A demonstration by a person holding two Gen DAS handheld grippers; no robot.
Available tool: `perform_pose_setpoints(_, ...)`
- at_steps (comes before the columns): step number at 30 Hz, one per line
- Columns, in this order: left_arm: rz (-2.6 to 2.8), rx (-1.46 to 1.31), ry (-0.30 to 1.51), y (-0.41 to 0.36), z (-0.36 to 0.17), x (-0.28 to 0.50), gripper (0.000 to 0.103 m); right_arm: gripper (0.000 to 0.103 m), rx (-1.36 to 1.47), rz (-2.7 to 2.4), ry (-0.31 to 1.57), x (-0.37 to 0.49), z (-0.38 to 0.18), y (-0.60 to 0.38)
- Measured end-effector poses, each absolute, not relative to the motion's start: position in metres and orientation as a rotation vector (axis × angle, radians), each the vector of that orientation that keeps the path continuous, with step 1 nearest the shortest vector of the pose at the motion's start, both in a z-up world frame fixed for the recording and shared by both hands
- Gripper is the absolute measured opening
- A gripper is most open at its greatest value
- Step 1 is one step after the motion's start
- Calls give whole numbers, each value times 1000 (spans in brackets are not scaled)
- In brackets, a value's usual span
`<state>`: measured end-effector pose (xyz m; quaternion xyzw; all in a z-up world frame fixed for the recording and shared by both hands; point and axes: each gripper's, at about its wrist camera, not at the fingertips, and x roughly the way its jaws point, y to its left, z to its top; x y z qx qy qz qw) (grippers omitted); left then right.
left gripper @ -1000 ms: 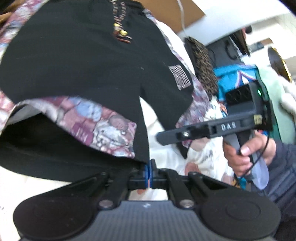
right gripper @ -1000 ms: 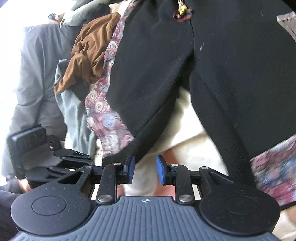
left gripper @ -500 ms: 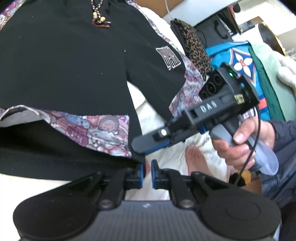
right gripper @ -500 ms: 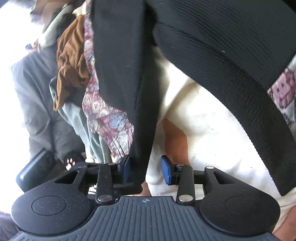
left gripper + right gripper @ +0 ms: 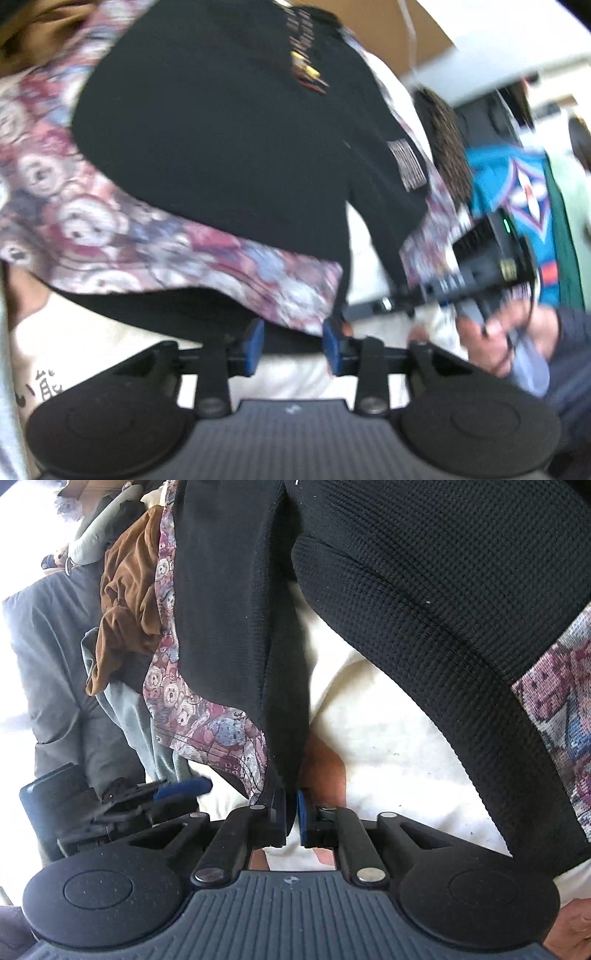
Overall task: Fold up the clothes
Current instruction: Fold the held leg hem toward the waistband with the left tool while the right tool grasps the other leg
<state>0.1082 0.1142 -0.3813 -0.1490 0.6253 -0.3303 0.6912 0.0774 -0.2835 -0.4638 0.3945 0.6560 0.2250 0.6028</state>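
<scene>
Black shorts [image 5: 229, 140] with a flowered lining [image 5: 122, 236] lie spread over a cream sheet [image 5: 85, 339]. My left gripper [image 5: 292, 343] is at the near hem. Its jaws are opening, and the black hem lies loose between the blue pads [image 5: 255, 341], which do not press on it. In the right wrist view, my right gripper [image 5: 291, 814] is closing on the edge of one black shorts leg [image 5: 236, 627], which is pinched between its nearly shut pads. The left wrist view also shows the right gripper [image 5: 373, 308] to the right, held by a hand [image 5: 491, 332].
Loose clothes are piled around: a brown garment [image 5: 129, 590] and a grey one [image 5: 51, 657] on the left, a teal printed garment [image 5: 517, 192] and a leopard-print piece [image 5: 447, 147] on the right. A bare foot [image 5: 325, 768] shows below the sheet's edge.
My left gripper's jaws, shut on the hem before, have come apart. My right gripper has sunk to the shorts leg's edge and closed on it.
</scene>
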Motion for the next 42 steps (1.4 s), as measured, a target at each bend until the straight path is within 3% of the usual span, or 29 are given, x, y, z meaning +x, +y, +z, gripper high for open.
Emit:
perform_pose_setpoints(1, -722, -354, 1400, 116, -384, 110, 49, 11, 914, 521, 1519, 78, -463, -284)
perform_pose_setpoints(4, -664, -364, 1398, 118, -395, 114, 52, 46, 906, 518, 1513, 78, -462, -286)
perform_pose_setpoints(5, -661, -364, 1401, 118, -398, 115, 52, 47, 904, 518, 1511, 77, -462, -286)
perform_pose_setpoints(8, -662, -375, 1394, 113, -404, 118, 50, 47, 920, 529, 1520, 76, -463, -285)
perform_pose_setpoints(11, -657, -445, 1388, 107, -410, 121, 37, 47, 935, 532, 1522, 76, -465, -282)
perform_pose_setpoints(13, -662, -454, 1396, 105, -413, 122, 6, 47, 947, 533, 1521, 76, -466, -281)
perform_pose_setpoints(14, -673, -453, 1408, 105, -414, 122, 3, 47, 952, 534, 1518, 76, -466, -281)
perform_pose_setpoints(39, -637, -456, 1454, 133, -406, 94, 0, 45, 1008, 523, 1582, 77, -491, -251)
perform_pose_setpoints(40, -631, -449, 1454, 132, -406, 94, 0, 39, 1002, 526, 1588, 77, -491, -249)
perform_pose_setpoints(41, -629, -436, 1454, 130, -405, 93, 0, 21, 996, 532, 1592, 76, -492, -247)
perform_pose_setpoints(42, -629, -430, 1458, 130, -406, 92, 0, 13, 987, 538, 1596, 75, -492, -246)
